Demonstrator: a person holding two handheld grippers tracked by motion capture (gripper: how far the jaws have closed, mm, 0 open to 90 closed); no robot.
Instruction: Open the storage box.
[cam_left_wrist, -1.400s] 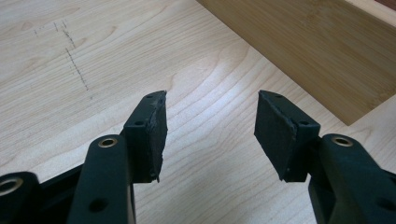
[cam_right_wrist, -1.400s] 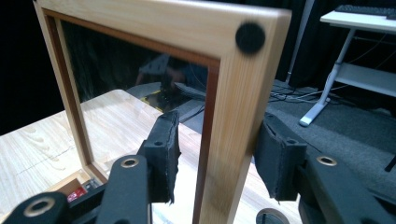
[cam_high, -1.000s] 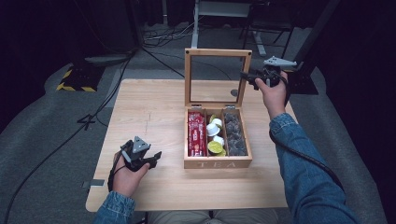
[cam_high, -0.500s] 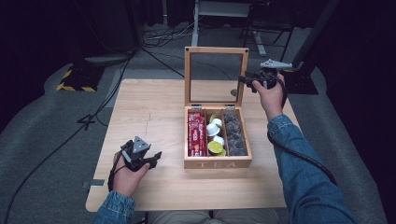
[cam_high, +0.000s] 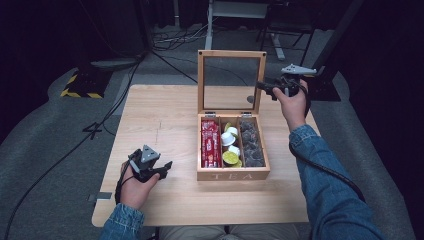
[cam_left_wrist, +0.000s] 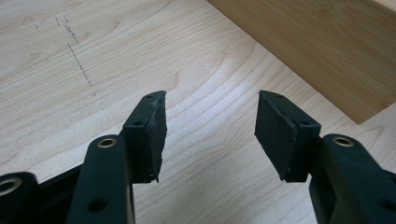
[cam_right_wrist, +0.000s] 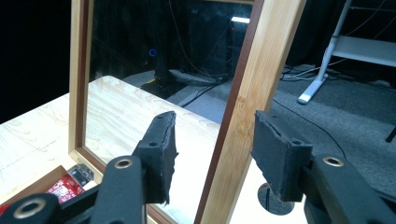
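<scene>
Your right claw (cam_right_wrist: 212, 158) open, jaws straddling lid (cam_high: 231, 55) frame edge, not clamped. Your left claw (cam_left_wrist: 210, 135) open, empty, low over counter (cam_high: 165, 115) beside box (cam_high: 233, 175).

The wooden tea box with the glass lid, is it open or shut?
Open. The wooden tea box has its glass-paned lid standing upright on its hinges, so the red packets and other things inside show.

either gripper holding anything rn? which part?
Nothing held. Right gripper is open, jaws either side of the lid frame's side rail, not clamped. Left gripper is open over bare table.
</scene>
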